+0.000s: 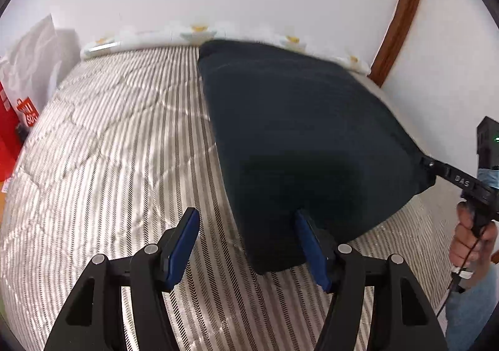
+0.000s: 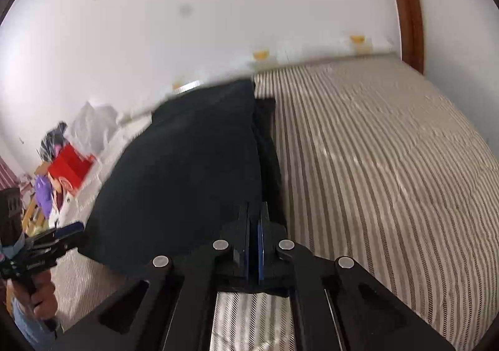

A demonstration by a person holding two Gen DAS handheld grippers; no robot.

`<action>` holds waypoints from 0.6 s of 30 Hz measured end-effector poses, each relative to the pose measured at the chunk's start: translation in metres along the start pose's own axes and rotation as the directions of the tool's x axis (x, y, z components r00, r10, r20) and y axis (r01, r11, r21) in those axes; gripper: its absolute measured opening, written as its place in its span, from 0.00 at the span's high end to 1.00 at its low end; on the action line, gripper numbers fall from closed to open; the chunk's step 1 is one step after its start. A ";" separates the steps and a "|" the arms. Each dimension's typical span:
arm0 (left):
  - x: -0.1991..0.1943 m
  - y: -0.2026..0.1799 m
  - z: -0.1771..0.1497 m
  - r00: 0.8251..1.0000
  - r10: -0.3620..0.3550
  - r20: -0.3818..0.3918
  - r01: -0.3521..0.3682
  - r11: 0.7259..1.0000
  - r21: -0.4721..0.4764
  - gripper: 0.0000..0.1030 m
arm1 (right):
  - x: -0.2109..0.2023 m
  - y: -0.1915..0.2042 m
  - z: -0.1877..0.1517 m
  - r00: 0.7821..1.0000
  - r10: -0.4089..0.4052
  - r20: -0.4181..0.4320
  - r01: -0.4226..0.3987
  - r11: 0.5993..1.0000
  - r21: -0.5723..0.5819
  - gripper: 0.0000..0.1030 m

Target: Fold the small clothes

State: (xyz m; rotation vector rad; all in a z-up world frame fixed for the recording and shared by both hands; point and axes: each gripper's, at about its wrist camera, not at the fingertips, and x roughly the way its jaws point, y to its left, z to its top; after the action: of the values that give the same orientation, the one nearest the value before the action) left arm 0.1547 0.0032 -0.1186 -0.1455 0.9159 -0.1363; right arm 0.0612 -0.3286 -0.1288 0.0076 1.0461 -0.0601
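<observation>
A dark navy garment lies spread on the striped bedspread. My left gripper is open, low over the bed at the garment's near left corner; its right pad touches the cloth edge, its left pad stands over bare bedspread. My right gripper is shut on the garment's near right corner and lifts it slightly. In the left wrist view the right gripper pinches that corner at the far right. In the right wrist view the left gripper shows at the lower left.
A white wall and a brown wooden door frame stand behind the bed. White floral bedding lies along the far edge. A red box and white bags sit beside the bed on the left.
</observation>
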 end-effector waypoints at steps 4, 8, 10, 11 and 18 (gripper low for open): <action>-0.006 0.003 0.007 1.000 -0.012 0.019 0.012 1.000 -0.004 0.40 | -0.008 0.014 0.011 0.998 -0.056 -0.005 0.055 0.996 -0.071 0.94; -0.006 0.005 0.026 1.000 0.006 0.025 -0.006 1.000 -0.012 0.40 | -0.003 0.032 0.037 0.995 -0.102 0.021 0.104 0.987 -0.124 0.87; -0.004 0.006 0.033 0.999 0.020 0.030 -0.020 1.000 -0.008 0.40 | 0.008 0.036 0.049 0.995 -0.094 0.010 0.095 0.989 -0.115 0.75; -0.003 0.005 0.038 0.999 0.035 0.032 -0.035 0.999 -0.003 0.40 | 0.014 0.037 0.053 0.996 -0.091 0.005 0.091 0.990 -0.109 0.71; 0.002 0.004 0.053 0.997 0.066 0.049 -0.068 0.997 0.025 0.41 | 0.057 0.018 0.065 0.992 -0.074 -0.098 0.070 0.997 -0.036 0.97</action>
State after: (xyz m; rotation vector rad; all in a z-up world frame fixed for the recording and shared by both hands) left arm 0.1989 0.0100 -0.0889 -0.0931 0.8693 -0.0822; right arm 0.1470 -0.3154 -0.1456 -0.0570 1.1469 -0.1093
